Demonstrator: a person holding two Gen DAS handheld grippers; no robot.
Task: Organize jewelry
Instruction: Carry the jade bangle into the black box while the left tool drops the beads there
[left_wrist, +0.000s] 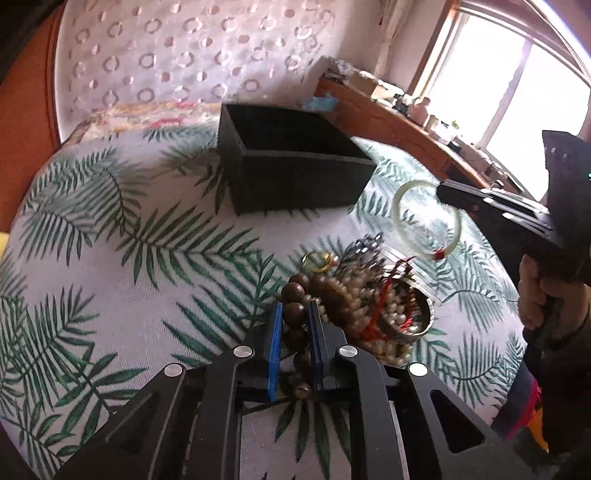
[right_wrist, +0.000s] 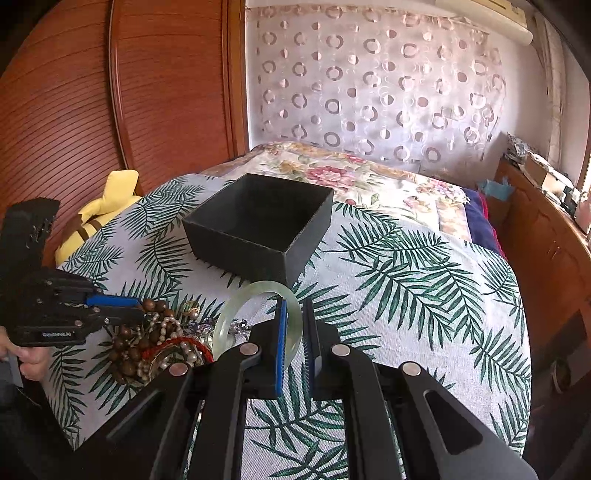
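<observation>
My jade bangle (right_wrist: 258, 314) sits pinched between the right gripper (right_wrist: 294, 328) jaws, lifted clear of the bed (right_wrist: 424, 295), short of the black box (right_wrist: 258, 229). The wooden bead string (left_wrist: 295, 317) lies between the left gripper (left_wrist: 294, 321) jaws, which are closed on it at the edge of the jewelry heap (left_wrist: 369, 306). The box looks empty to me, so I judge nearly everything remains.
</observation>
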